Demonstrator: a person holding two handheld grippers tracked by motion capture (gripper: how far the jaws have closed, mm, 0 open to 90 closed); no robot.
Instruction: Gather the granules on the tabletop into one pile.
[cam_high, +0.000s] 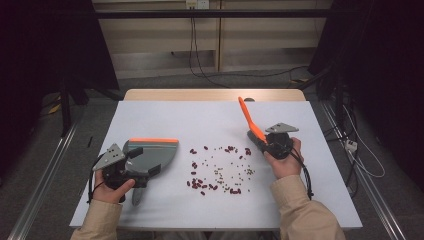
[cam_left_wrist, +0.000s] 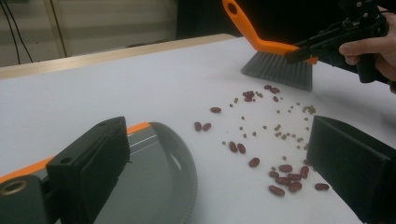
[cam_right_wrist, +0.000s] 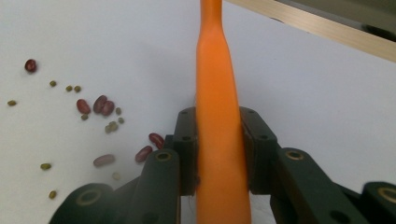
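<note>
At the left of the table (cam_high: 150, 210), the left gripper (cam_high: 142, 160) sits in the person's left hand (cam_high: 111, 186) over a grey dustpan (cam_high: 150, 152) with an orange front lip. In the left gripper view its two jaws stand wide apart: one lies over the dustpan (cam_left_wrist: 159, 186), the other rises at the lower right beside the spill. Whether that gripper grips any part of the pan cannot be told from these views. The visible inner surface of the pan is bare grey, with no beans lying on it; part of it is hidden by the near jaw.

Just right of the pan, on the white tabletop, lies a loose scatter of red beans (cam_high: 200, 185) and small green beans (cam_high: 220, 172). The red ones bunch at the near edge of the patch and along its far edge; the green ones fill the middle. All sit on the table, apart from the pan.

Right of the scatter, the right gripper (cam_high: 260, 137), in the right hand (cam_high: 284, 162), is clamped on the orange handle of a brush (cam_high: 248, 120). In the right gripper view the pads press both sides of the handle (cam_right_wrist: 217, 140), which runs straight up between them. In the left gripper view the brush's grey bristles (cam_left_wrist: 278, 70) meet the tabletop just behind the far edge of the beans (cam_left_wrist: 247, 94), and the handle slants up and away.
</note>
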